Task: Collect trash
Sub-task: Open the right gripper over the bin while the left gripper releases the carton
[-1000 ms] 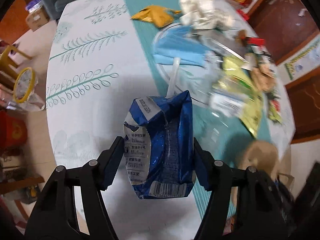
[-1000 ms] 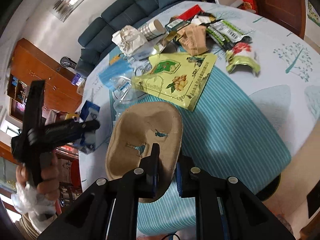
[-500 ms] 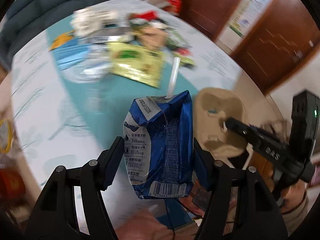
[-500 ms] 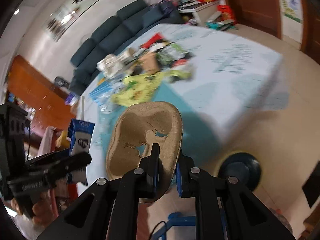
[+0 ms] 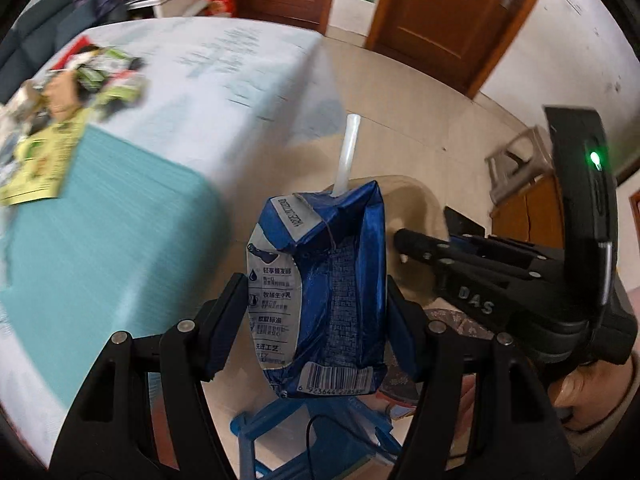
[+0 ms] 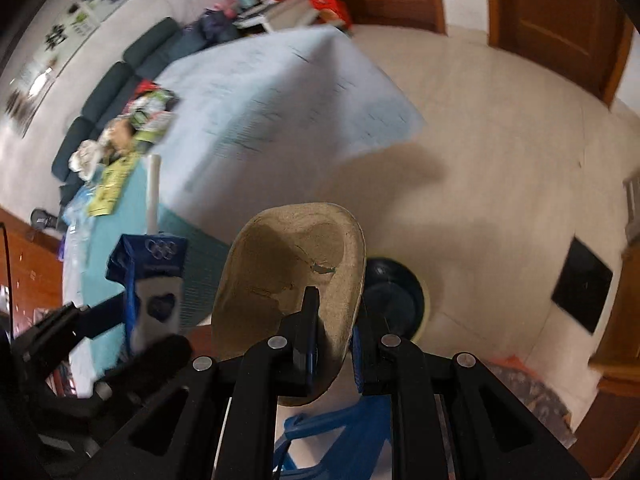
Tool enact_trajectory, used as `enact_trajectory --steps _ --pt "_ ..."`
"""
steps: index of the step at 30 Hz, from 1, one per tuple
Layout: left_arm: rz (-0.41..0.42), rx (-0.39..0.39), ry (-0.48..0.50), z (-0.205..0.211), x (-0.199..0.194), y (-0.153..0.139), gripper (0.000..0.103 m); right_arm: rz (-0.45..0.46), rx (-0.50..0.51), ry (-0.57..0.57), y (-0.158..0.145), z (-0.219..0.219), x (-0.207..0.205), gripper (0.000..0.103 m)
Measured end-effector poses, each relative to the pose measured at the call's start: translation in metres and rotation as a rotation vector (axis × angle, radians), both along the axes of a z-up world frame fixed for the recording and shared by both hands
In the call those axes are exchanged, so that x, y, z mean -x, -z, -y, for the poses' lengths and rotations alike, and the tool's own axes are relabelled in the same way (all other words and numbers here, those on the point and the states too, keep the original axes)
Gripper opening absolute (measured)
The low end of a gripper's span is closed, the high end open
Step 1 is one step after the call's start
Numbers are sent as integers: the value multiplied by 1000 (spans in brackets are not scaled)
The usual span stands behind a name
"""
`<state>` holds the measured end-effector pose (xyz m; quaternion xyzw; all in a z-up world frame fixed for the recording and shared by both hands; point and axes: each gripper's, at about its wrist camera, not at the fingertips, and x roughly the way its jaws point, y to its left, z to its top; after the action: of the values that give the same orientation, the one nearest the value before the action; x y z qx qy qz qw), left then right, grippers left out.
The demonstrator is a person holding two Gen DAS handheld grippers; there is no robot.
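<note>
My left gripper point(image 5: 316, 316) is shut on a crumpled blue milk carton point(image 5: 320, 288) with a white straw point(image 5: 347, 152); it also shows in the right wrist view point(image 6: 154, 280). My right gripper point(image 6: 334, 344) is shut on a brown pulp cup tray point(image 6: 292, 276), partly seen behind the carton in the left wrist view point(image 5: 416, 232). Both are held off the table over the floor. A dark round bin point(image 6: 394, 300) stands on the floor just beyond the tray.
The table point(image 5: 240, 64) with a teal runner point(image 5: 100, 220) lies to the left, with several wrappers point(image 5: 72, 92) at its far side. A blue plastic stool point(image 5: 304, 432) stands below the grippers. Wooden doors point(image 5: 440, 12) and a sofa point(image 6: 120, 88) stand beyond.
Both grippers have swung right, away from the table top toward the floor, each holding its item. The dark bin has come into the right wrist view.
</note>
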<state>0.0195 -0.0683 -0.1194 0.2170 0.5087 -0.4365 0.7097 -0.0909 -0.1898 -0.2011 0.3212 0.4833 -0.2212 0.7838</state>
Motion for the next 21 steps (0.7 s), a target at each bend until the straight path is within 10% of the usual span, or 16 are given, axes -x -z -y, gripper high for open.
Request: enact_trajectory --steps 21 --pt "-33 -215 -4 86 -21 160 63 -220 -272 226 171 72 16 14"
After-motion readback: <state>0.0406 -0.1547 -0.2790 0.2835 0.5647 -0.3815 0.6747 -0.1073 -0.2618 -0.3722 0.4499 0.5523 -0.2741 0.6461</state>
